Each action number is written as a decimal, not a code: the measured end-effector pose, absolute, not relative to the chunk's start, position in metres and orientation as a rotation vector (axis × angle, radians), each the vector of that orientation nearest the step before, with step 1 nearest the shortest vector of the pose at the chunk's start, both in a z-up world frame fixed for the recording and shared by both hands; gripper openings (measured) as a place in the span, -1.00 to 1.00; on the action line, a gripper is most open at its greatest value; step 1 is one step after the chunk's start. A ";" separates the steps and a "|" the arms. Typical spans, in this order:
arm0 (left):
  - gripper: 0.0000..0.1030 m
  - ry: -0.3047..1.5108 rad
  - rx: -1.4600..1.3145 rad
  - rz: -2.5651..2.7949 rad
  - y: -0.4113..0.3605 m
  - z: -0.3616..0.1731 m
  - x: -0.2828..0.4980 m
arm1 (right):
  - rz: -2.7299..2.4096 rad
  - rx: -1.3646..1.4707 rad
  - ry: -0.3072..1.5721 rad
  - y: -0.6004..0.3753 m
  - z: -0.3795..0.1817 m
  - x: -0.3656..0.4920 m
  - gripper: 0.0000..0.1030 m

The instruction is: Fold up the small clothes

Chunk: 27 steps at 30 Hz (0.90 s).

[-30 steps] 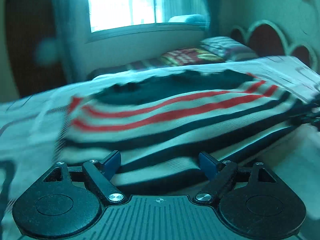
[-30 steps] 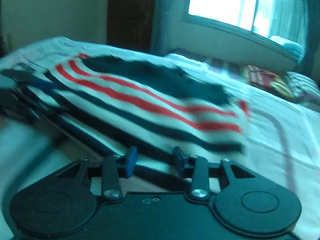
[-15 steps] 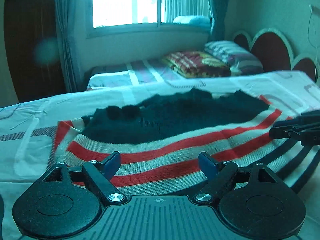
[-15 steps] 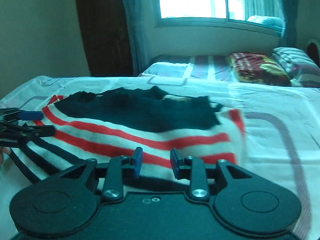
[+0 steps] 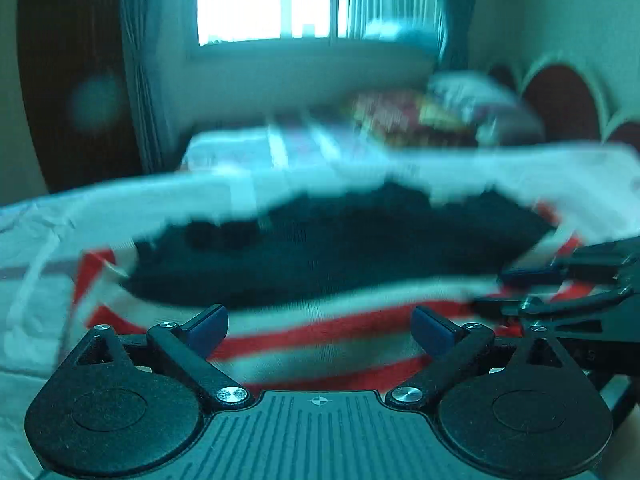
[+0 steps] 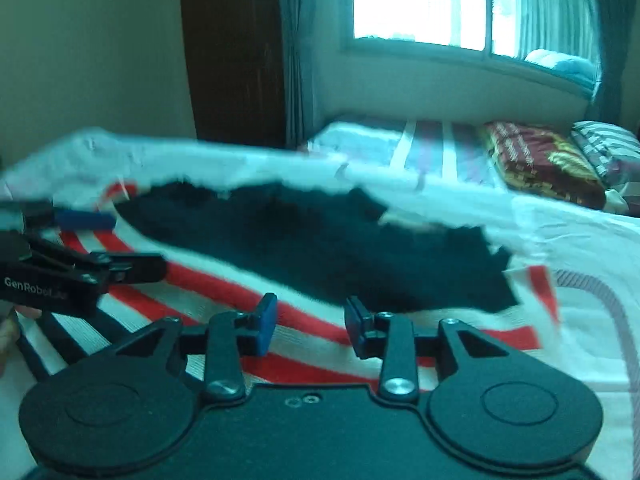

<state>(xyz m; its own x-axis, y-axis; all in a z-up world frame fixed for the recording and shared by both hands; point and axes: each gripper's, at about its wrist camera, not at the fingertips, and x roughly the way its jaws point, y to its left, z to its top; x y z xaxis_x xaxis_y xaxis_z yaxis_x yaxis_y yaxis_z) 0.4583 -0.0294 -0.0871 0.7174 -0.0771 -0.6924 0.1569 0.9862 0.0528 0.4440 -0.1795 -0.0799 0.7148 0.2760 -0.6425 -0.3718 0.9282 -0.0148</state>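
- Standing wide apart, the jaws of the left gripper point(image 5: 320, 326) hold nothing; they have just been opening, and only the striped cloth shows in the gap between them.
- Jaws of the right gripper point(image 6: 310, 322) are partly apart and have just been opening too; they hold nothing, and the cloth lies past the gap.
- Blue pads point(image 6: 267, 322) sit on the tips of the black fingers.
- Each gripper shows up at the edge of the other's view, low over the cloth, the right one point(image 5: 560, 280) on the right side and the left one point(image 6: 100, 240) on the left side.
- Spread out on the bed point(image 6: 592, 248) lies the small sweater point(image 5: 320, 332). It has red, white and dark stripes near the grippers and a big dark part farther away.
- Behind it is another bed with a red pillow point(image 6: 540, 160) and a striped pillow point(image 6: 608, 148).
- Far back, a bright window point(image 6: 420, 0) has curtains point(image 6: 296, 52) beside it.
- Much of the left view is blurry.
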 end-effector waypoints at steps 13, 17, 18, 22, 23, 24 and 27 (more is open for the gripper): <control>1.00 0.688 0.050 -0.165 -0.032 -0.090 0.386 | 0.418 -0.153 0.678 -0.194 -0.076 0.379 -0.23; 0.99 0.668 0.029 -0.146 -0.030 -0.064 0.378 | 0.404 -0.145 0.642 -0.198 -0.048 0.370 -0.27; 0.99 0.669 0.039 -0.149 -0.031 -0.064 0.376 | 0.391 -0.143 0.621 -0.202 -0.044 0.364 -0.26; 1.00 0.710 0.048 -0.141 -0.029 -0.086 0.376 | 0.338 -0.148 0.727 -0.211 -0.070 0.369 -0.23; 1.00 0.712 0.051 -0.140 -0.030 -0.085 0.376 | 0.338 -0.125 0.710 -0.214 -0.072 0.368 -0.21; 1.00 0.721 0.052 -0.135 -0.030 -0.084 0.376 | 0.336 -0.113 0.716 -0.214 -0.071 0.368 -0.21; 1.00 0.736 0.063 -0.128 -0.033 -0.082 0.377 | 0.322 -0.114 0.741 -0.212 -0.068 0.371 -0.21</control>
